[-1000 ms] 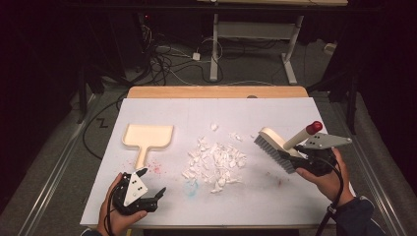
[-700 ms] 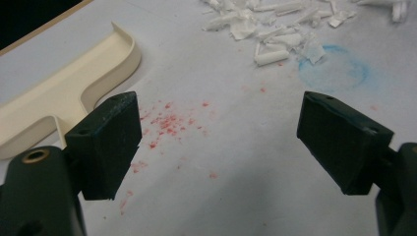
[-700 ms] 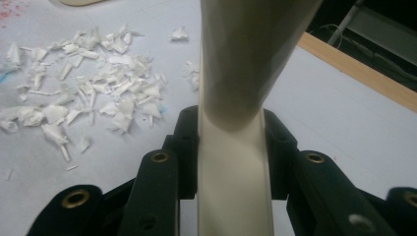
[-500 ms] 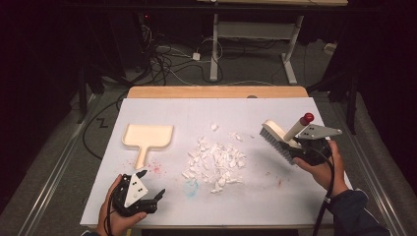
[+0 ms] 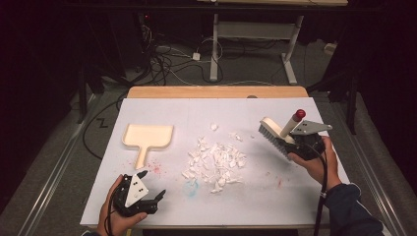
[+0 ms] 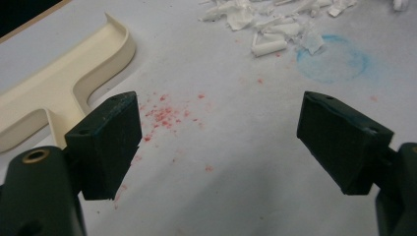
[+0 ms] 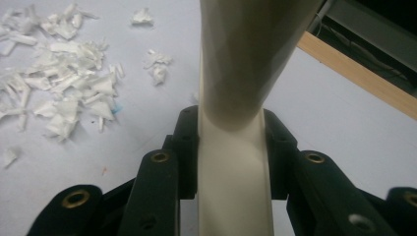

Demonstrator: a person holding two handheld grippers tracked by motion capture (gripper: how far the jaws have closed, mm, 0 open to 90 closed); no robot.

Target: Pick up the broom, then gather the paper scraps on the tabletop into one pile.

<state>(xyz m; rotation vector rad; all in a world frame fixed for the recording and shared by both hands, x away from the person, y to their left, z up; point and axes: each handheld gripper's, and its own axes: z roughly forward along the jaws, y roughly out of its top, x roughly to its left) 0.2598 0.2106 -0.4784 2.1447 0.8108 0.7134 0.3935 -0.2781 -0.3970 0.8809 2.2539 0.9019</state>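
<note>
A cream hand brush with dark bristles and a red-tipped handle is held over the table's right side, its bristles just above the white sheet. My right gripper is shut on the brush handle, both pads pressed to its sides. A pile of torn white paper scraps lies mid-table, left of the brush; the same paper scraps lie ahead of the right gripper. A cream dustpan rests flat at the left; the dustpan is just beyond my left gripper. My left gripper sits open near the front edge, with nothing between its pads.
The white sheet covers a wooden table and carries red specks and a blue ring stain. Dark floor with cables and a desk frame lies beyond the far edge.
My right gripper has carried the brush a little farther from the person and slightly left, with the handle's red tip now raised more steeply. The left gripper has stayed put.
</note>
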